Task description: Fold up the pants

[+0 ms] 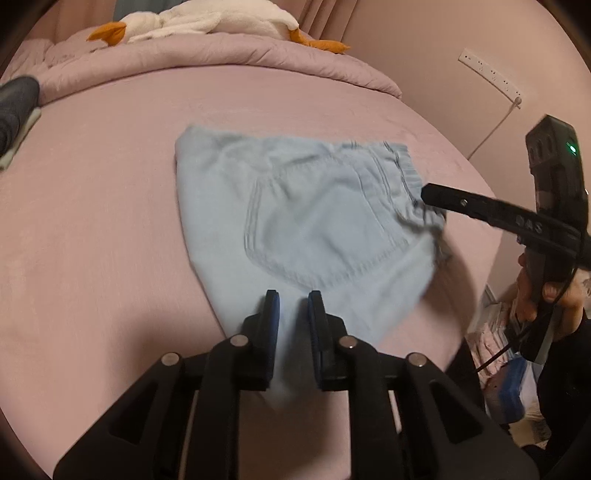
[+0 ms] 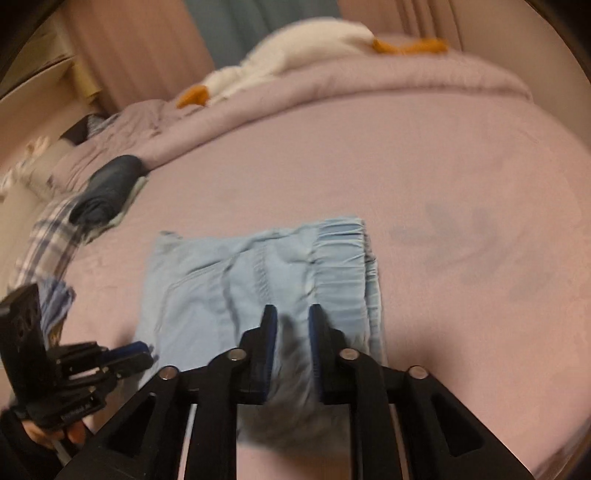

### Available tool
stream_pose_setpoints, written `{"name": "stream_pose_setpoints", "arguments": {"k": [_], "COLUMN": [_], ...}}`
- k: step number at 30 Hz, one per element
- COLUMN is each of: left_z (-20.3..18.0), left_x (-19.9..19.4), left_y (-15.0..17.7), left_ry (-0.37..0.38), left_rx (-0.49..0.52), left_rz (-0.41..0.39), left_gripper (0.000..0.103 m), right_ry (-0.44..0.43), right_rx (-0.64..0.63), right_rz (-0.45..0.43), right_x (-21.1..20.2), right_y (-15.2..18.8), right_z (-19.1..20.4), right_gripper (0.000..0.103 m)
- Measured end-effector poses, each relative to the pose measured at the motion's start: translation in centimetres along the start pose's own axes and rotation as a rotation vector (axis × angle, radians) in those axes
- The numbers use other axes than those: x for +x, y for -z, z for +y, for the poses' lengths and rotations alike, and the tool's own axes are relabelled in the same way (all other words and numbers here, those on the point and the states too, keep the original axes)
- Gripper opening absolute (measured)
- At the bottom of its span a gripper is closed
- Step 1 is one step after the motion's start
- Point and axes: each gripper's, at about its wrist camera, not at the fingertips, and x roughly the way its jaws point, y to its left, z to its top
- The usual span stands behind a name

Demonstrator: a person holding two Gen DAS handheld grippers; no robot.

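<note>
Light blue pants (image 1: 314,229) lie folded into a compact bundle on the pink bed, back pocket up; they also show in the right wrist view (image 2: 258,280). My left gripper (image 1: 293,299) is at the bundle's near edge, its fingers a small gap apart with blue fabric between them. My right gripper (image 2: 293,314) is at the waistband side with fabric bunched between its fingers; it also shows in the left wrist view (image 1: 428,194) touching the elastic waistband. The left gripper shows in the right wrist view (image 2: 142,352) at the bundle's left corner.
The pink bed sheet (image 1: 110,229) surrounds the pants. A pink duvet (image 1: 221,55) with a white plush goose (image 1: 207,22) lies at the far end. Dark folded clothes (image 2: 107,192) and plaid fabric (image 2: 48,240) lie at the left. A power strip (image 1: 491,72) hangs on the wall.
</note>
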Motion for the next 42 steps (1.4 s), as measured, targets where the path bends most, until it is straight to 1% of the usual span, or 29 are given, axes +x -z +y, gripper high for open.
{"name": "stream_pose_setpoints", "arguments": {"k": [1,2,4,5,8,9,10,11,12,13,14,15,17,20,22,23,24,27,31,36,42], "left_z": [0.0,0.1,0.5,0.5,0.3,0.2,0.2,0.2,0.2,0.3,0.4,0.3,0.4,0.7,1.0,1.1,1.1,1.4,1.8,2.2,2.5], "left_x": [0.1,0.2,0.1,0.1,-0.5,-0.6,-0.9,-1.2,-1.4,-1.7,-1.8,-2.0,-2.3,-2.2,-2.1,-2.1,-2.0,-2.0,-1.8,-1.3,-0.8], "left_y": [0.5,1.1,1.1,1.0,1.4,1.4,1.4,1.5,1.6,1.8,1.8,1.9,2.1,1.8,1.7,1.7,1.6,1.5,1.2,0.9,0.4], "left_ry": [-0.001,0.001,0.01,0.011,-0.004,-0.009,-0.015,-0.019,-0.026,-0.031,-0.036,-0.047,-0.057,-0.06,-0.066,-0.067,-0.066,-0.063,-0.051,-0.046,-0.029], "left_rx": [-0.004,-0.013,-0.037,-0.048,-0.053,-0.055,-0.062,-0.069,-0.075,-0.077,-0.079,-0.083,-0.088,-0.098,-0.103,-0.105,-0.109,-0.119,-0.135,-0.15,-0.156], "left_rz": [0.009,0.003,-0.006,-0.006,-0.006,-0.005,-0.006,-0.009,-0.014,-0.017,-0.02,-0.025,-0.028,-0.03,-0.03,-0.027,-0.025,-0.022,-0.016,-0.004,0.0], "left_gripper": [0.015,0.015,0.015,0.015,0.015,0.017,0.021,0.023,0.028,0.034,0.035,0.037,0.038,0.04,0.043,0.044,0.045,0.046,0.048,0.049,0.051], "right_ry": [-0.009,0.015,0.069,0.066,0.1,0.1,0.092,0.064,0.034,-0.017,-0.053,-0.077,-0.13,-0.113,-0.111,-0.106,-0.104,-0.118,-0.129,-0.147,-0.152], "right_rx": [-0.024,-0.061,-0.115,-0.139,-0.152,-0.134,-0.122,-0.097,-0.071,-0.015,0.035,0.068,0.147,0.215,0.274,0.296,0.316,0.372,0.4,0.393,0.368], "right_rz": [0.0,0.019,0.086,0.11,0.098,0.104,0.106,0.104,0.097,0.078,0.063,0.054,0.035,0.018,0.024,0.034,0.044,0.077,0.118,0.173,0.186], "right_x": [-0.1,0.0,1.5,2.5,2.8,2.8,2.4,1.9,1.4,0.7,0.1,-0.1,-0.6,-1.2,-1.2,-1.1,-1.1,-0.5,0.0,1.2,1.8], "right_y": [0.4,1.1,2.4,3.1,3.3,3.0,2.9,2.6,2.8,2.5,2.4,2.4,2.3,2.5,2.7,2.6,2.8,3.3,3.6,3.4,2.9], "right_z": [0.7,1.1,1.5,1.7,2.3,2.4,2.2,1.9,1.4,0.7,-0.2,-0.5,-1.9,-3.5,-4.7,-5.2,-5.6,-6.6,-6.9,-6.6,-6.6], "right_gripper": [0.026,0.028,0.028,0.027,0.027,0.027,0.027,0.029,0.032,0.035,0.041,0.044,0.044,0.046,0.057,0.067,0.07,0.07,0.07,0.07,0.071]}}
